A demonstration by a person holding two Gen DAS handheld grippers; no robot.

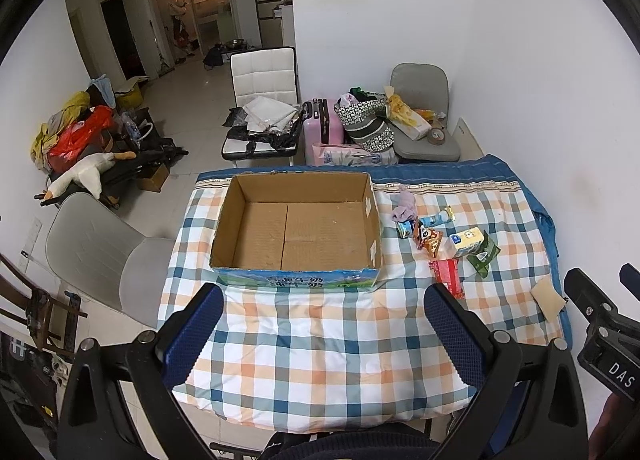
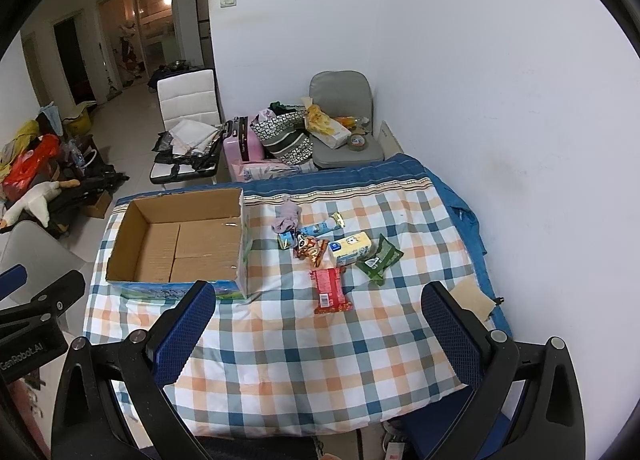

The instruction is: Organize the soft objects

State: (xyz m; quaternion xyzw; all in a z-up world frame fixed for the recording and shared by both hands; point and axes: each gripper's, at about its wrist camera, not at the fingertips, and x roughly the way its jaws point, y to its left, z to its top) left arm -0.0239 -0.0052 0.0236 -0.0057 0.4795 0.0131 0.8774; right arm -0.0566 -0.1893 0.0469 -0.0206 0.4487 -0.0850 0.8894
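An empty cardboard box point(image 1: 296, 228) point(image 2: 180, 244) stands on the checked cloth point(image 1: 320, 340) point(image 2: 320, 348). To its right lies a cluster: a purple sock point(image 1: 405, 206) point(image 2: 287, 217), a red packet point(image 1: 448, 276) point(image 2: 330, 289), a yellow pack point(image 1: 464, 241) point(image 2: 351, 248), a green packet point(image 1: 485, 254) point(image 2: 379, 258) and an orange snack bag point(image 1: 428, 238) point(image 2: 311, 249). A tan sponge point(image 1: 548, 298) point(image 2: 472, 298) lies at the right edge. My left gripper point(image 1: 324, 324) is open, near the box's front. My right gripper point(image 2: 320, 324) is open, in front of the red packet. Both are empty.
The table stands against a white wall on the right. Behind it are a grey chair point(image 1: 424, 108) with bags, a pink suitcase point(image 1: 320, 124) and a white chair point(image 1: 264, 100). A grey chair point(image 1: 100, 256) stands left of the table.
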